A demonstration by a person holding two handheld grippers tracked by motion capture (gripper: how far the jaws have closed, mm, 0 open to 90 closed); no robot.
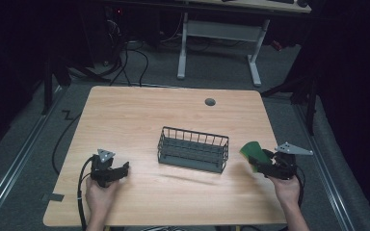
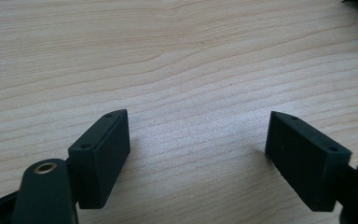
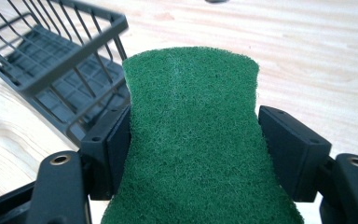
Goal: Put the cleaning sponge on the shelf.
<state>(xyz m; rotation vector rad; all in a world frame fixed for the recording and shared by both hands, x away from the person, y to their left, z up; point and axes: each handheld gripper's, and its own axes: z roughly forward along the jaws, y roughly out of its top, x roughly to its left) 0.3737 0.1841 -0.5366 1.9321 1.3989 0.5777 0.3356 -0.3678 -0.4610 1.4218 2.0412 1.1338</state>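
Note:
A green scouring sponge is pinched at its waist between the two black jaws of my right gripper; its sides bow inward where the pads press. From above, the sponge sticks out of the right gripper just right of a dark wire basket, held above the table. My left gripper rests low over the wood at the front left, and its own view shows the jaws of the left gripper wide apart with bare tabletop between them.
The wooden table has a grey cable grommet near its far edge. The basket lies close to the left of the sponge. A white-legged desk and floor cables lie beyond the table.

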